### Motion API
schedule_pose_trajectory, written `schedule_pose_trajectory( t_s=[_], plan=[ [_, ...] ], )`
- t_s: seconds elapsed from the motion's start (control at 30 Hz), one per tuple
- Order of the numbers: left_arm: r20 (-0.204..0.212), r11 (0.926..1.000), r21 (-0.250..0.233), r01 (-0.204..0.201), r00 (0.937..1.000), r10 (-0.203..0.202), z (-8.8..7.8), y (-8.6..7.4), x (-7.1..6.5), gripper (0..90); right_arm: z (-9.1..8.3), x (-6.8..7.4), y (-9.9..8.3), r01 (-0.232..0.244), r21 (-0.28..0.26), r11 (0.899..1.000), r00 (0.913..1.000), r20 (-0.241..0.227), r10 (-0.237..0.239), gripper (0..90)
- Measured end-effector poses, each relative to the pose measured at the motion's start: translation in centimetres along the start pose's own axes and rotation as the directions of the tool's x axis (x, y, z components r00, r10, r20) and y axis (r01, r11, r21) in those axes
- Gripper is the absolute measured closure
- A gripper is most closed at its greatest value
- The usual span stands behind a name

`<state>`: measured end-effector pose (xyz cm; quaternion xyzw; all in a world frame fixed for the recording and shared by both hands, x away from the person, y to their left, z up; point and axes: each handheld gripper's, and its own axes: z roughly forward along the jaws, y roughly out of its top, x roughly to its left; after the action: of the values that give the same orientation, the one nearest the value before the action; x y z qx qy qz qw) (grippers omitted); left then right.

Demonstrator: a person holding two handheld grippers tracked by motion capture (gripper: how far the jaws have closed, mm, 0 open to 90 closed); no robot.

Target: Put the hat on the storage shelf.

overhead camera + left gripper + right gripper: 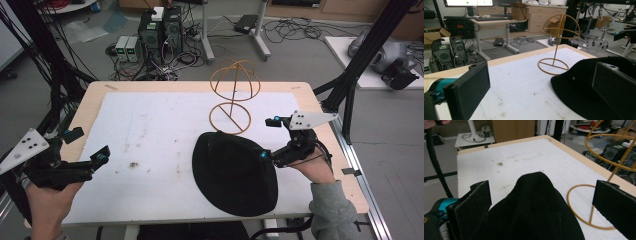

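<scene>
High view: both claws, left (89, 146) and right (267, 137), spread; black hat (235, 172) unlabelled.

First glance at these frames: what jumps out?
The black hat lies flat on the white mat at the table's near right, with the right gripper open at its right edge. Just behind it stands the yellow wire hat stand, bare. The left gripper hovers open over the mat's left edge, well clear of the hat.
</scene>
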<state>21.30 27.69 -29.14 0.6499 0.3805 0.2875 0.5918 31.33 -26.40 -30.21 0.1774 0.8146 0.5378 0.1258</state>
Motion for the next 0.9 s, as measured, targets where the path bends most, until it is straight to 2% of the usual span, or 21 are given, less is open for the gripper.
schedule_pose_trajectory(
  t_s=[0.2, 0.5, 0.9],
  plan=[
    [0.003, 1.0, 0.005, -0.001, 1.0, 0.001, 0.1, 0.0, 0.0, 1.7, 0.7, 0.2, 0.1, 0.02, 0.018, 1.0, 0.9997, -0.012, -0.02, 1.1],
    [0.006, 0.9999, 0.012, 0.001, 1.0, -0.001, 0.3, -0.1, 0.0, 1.7, 3.0, 0.6, -0.2, 0.056, 0.097, 0.994, 0.9974, -0.052, -0.051, 1.2],
    [0.006, 1.0, 0.009, 0.003, 1.0, -0.003, 0.2, -0.1, 0.1, 1.7, 4.8, 0.5, -1.2, 0.037, 0.09, 0.995, 0.9957, -0.088, -0.029, 4.3]
  ],
)
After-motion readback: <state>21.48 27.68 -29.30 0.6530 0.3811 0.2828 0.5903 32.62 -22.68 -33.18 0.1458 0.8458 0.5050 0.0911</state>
